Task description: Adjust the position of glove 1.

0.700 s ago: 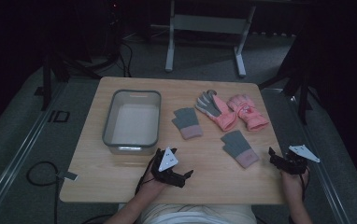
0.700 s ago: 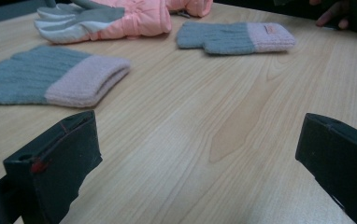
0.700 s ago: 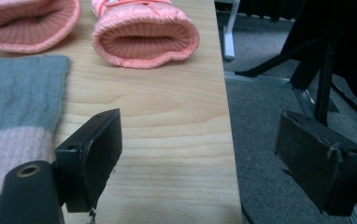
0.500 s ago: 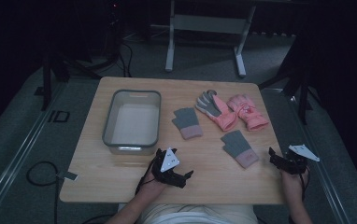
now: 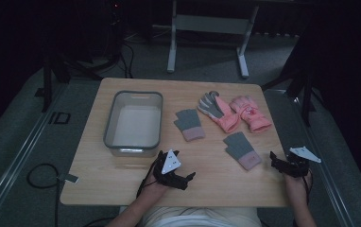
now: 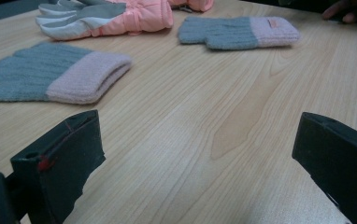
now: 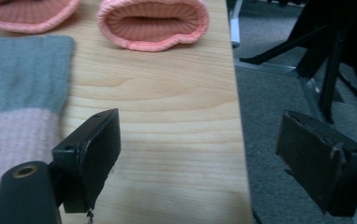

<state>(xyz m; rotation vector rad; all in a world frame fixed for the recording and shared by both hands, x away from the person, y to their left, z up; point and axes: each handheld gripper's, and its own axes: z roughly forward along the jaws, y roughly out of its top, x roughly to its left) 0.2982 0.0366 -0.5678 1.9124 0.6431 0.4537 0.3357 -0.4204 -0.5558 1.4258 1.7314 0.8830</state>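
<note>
Almost nothing has changed: my right tongs [image 5: 282, 163] have only edged inward, both pairs gape empty, the nearest grey-and-pink glove [image 5: 241, 149] just left of them, left tongs [image 5: 181, 177] idle on the desk [image 5: 216, 189].

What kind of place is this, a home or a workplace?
Probably a lab or recording studio, not a home: a bare wooden table stands on grey carpet among dark surroundings, cables lie on the floor, and a metal stand is behind it.
</note>
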